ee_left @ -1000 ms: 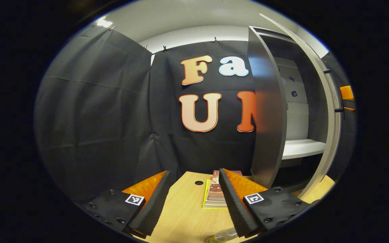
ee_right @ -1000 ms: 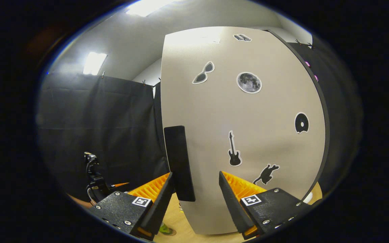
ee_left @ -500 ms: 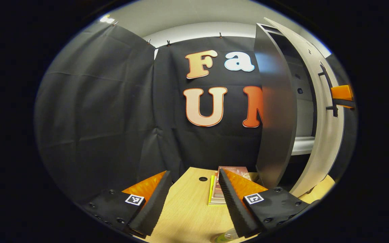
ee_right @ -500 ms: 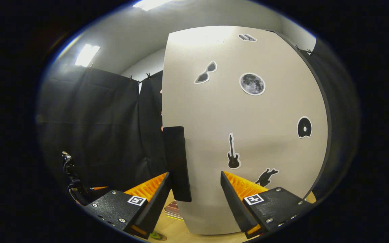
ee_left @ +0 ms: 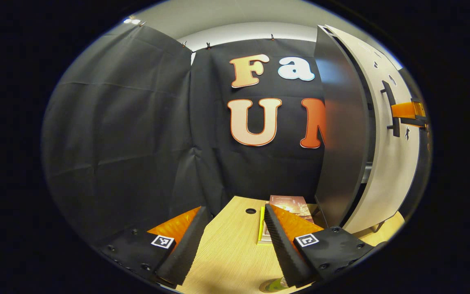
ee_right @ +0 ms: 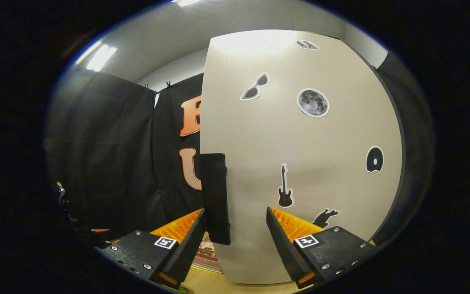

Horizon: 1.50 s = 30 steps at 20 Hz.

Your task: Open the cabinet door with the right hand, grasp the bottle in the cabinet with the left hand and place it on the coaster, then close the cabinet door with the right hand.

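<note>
Since a second ago, the tall pale cabinet door with black stickers (ee_right: pixel 300 163) has swung nearly shut, so the white shelf inside can hardly be seen any more in the left gripper view.

In the right gripper view, the right tool (ee_right: pixel 235 241) sits at the flat black door handle (ee_right: pixel 214 198). The handle stands between its two fingers, close to the left one. The jaws are wide open, and they do not squeeze the handle. In the left gripper view, this same tool shows far off at 3 o'clock, by the handle.

The left tool (ee_left: pixel 235 241) is also wide open and holds nothing. It hangs over the light wooden bench (ee_left: pixel 227 257). A stack of thin books with a reddish cover (ee_left: pixel 286 208) lies on the bench at 12 o'clock from its fingers.

The clear plastic bottle (ee_left: pixel 280 281) shows just a little at 6 o'clock in the left gripper view, and a round green coaster (ee_left: pixel 268 286) seems to be under it. It looks see-through and light, so it could tip easily.

To do this step well, the right tool should likely push the door gently and straight until it meets the grey cabinet side (ee_left: pixel 341 143), with no slam. The left tool should stay away from the bottle.
</note>
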Each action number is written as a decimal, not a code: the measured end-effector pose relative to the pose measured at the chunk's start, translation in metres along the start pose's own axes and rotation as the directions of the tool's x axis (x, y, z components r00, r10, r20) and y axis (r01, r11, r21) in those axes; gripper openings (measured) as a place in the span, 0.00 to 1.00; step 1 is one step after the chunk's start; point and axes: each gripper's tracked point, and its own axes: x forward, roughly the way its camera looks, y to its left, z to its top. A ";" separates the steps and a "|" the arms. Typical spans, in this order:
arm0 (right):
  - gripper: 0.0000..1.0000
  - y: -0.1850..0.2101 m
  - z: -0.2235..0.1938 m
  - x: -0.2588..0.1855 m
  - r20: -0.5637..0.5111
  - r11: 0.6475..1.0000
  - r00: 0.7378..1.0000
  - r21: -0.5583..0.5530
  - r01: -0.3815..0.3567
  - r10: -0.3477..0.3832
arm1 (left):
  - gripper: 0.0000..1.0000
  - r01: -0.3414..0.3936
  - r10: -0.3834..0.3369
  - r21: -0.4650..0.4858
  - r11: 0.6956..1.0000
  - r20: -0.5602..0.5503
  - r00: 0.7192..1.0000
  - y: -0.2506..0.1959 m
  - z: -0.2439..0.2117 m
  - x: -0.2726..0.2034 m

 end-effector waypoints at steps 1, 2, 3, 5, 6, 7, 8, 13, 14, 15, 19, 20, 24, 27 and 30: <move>0.90 0.000 0.000 0.001 -0.001 1.000 1.000 -0.002 0.009 -0.009 | 0.92 0.003 -0.003 0.003 1.000 0.002 1.000 0.000 0.002 0.000; 0.89 0.000 -0.001 0.002 -0.002 1.000 1.000 -0.006 0.019 -0.019 | 0.92 0.005 -0.005 0.005 1.000 0.004 1.000 -0.001 0.004 0.001; 0.89 0.000 0.000 0.004 -0.004 1.000 1.000 -0.011 0.029 -0.029 | 0.92 0.011 -0.011 0.007 1.000 0.006 1.000 -0.003 0.006 0.001; 0.90 0.000 0.000 0.005 -0.005 0.998 0.999 -0.028 0.048 -0.048 | 0.92 0.026 -0.026 0.015 1.000 0.012 1.000 -0.008 0.013 0.002; 0.89 0.000 0.000 0.006 -0.004 0.998 0.998 -0.041 0.057 -0.057 | 0.92 0.032 -0.032 0.022 0.999 0.017 0.999 -0.010 0.018 0.003; 0.89 0.000 0.000 0.006 -0.003 0.996 0.998 -0.053 0.065 -0.066 | 0.92 0.037 -0.038 0.026 0.999 0.021 0.999 -0.012 0.023 0.004; 0.89 0.000 0.000 0.006 -0.004 0.996 0.998 -0.063 0.070 -0.070 | 0.92 0.048 -0.049 0.025 0.999 0.027 0.998 -0.016 0.029 0.003; 0.90 -0.009 0.006 -0.013 0.016 0.990 0.997 -0.115 0.078 -0.077 | 0.93 0.136 -0.138 0.036 0.990 0.082 0.987 -0.055 0.069 -0.003; 0.90 -0.015 0.009 -0.023 0.023 0.989 0.996 -0.117 0.089 -0.087 | 0.93 0.156 -0.159 0.038 0.987 0.097 0.983 -0.066 0.078 -0.008; 0.89 -0.022 0.013 -0.033 0.027 0.988 0.995 -0.114 0.099 -0.097 | 0.92 0.175 -0.179 0.038 0.984 0.111 0.978 -0.078 0.086 -0.014; 0.90 -0.058 0.031 -0.084 0.042 0.984 0.989 -0.106 0.146 -0.142 | 0.92 0.263 -0.269 0.055 0.963 0.161 0.950 -0.130 0.122 -0.034; 0.90 -0.068 0.035 -0.097 0.045 0.981 0.987 -0.110 0.157 -0.153 | 0.92 0.278 -0.283 0.054 0.959 0.174 0.943 -0.141 0.131 -0.041; 0.91 -0.110 0.050 -0.151 0.052 0.965 0.973 -0.120 0.231 -0.227 | 0.92 0.350 -0.349 0.038 0.936 0.230 0.909 -0.188 0.176 -0.072; 0.91 -0.136 0.062 -0.190 0.072 0.955 0.960 -0.109 0.276 -0.269 | 0.92 0.401 -0.398 0.038 0.915 0.252 0.882 -0.228 0.200 -0.095; 0.92 -0.158 0.069 -0.225 0.080 0.943 0.949 -0.119 0.312 -0.304 | 0.92 0.434 -0.431 0.058 0.899 0.280 0.858 -0.264 0.221 -0.117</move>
